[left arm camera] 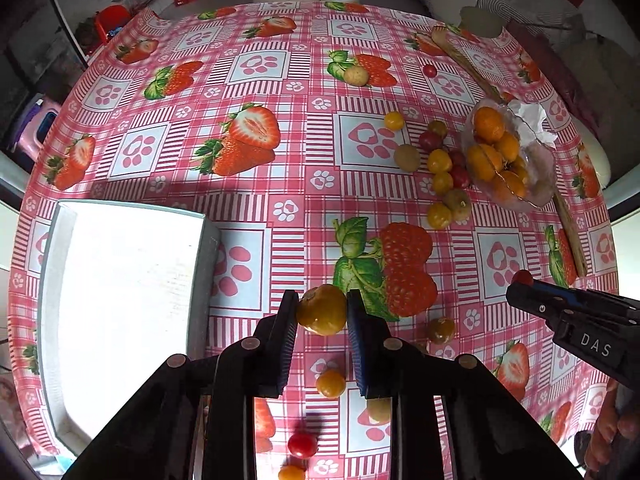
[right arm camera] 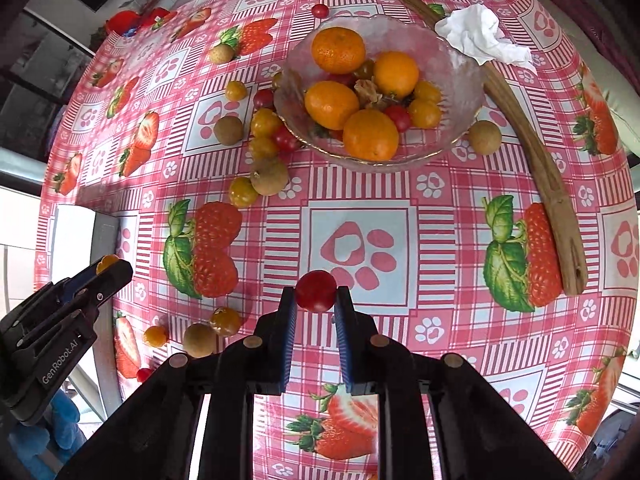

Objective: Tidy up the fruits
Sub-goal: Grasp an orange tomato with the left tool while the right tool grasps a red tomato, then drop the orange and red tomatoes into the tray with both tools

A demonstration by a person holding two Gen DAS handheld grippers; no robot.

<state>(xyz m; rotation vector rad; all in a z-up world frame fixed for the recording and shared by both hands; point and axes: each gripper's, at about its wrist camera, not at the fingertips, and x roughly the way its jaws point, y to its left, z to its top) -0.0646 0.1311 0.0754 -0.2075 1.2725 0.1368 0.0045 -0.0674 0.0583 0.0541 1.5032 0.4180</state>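
Left gripper (left arm camera: 322, 310) jaws clench a yellow fruit (left arm camera: 321, 309); right gripper (right arm camera: 315, 294) jaws clench a red tomato (right arm camera: 315, 291).

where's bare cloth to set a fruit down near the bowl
Free: the cloth in front of the glass bowl, out to the wooden fork on the right. Crowded: the bowl's left side, where loose fruits cluster.

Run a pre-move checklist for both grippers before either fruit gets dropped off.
1. Left gripper shut on yellow tomato: ok.
2. Right gripper shut on red cherry tomato: ok.
3. Both fruits lifted off the tablecloth: cannot tell.
4. Glass bowl has room: ok, though partly filled.
5. White tray ready: cannot tell, overexposed.
6. Grippers apart from each other: ok.
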